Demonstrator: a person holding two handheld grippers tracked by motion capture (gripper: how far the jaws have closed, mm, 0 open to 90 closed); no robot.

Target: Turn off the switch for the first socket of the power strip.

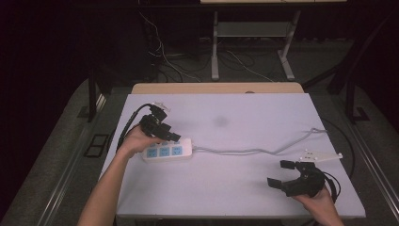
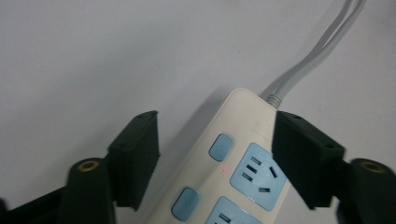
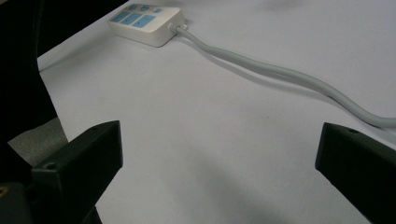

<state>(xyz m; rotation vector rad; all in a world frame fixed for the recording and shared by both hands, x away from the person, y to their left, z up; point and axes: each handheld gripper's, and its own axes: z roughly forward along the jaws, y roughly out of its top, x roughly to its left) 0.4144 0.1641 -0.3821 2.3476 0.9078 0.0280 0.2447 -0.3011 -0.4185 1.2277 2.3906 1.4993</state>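
A white power strip (image 1: 167,151) with blue sockets lies at the left of the white table (image 1: 235,117). Its grey cable (image 1: 254,151) runs off to the right. My left gripper (image 1: 168,134) hovers over the strip's cable end, held by a hand. In the left gripper view the gripper (image 2: 217,135) is open, its jaws on either side of the power strip (image 2: 233,158) and not touching it; a small red light shows on the strip. My right gripper (image 1: 281,173) is open near the front right, over bare table. In the right gripper view, the gripper (image 3: 219,140) faces the power strip (image 3: 144,21) and cable (image 3: 280,74).
A small white flat object (image 1: 322,155) lies by the right gripper, near the table's right edge. A wooden edge (image 1: 216,88) borders the table's far side. Beyond it stand metal frame legs (image 1: 215,47) and loose cables on a dark floor.
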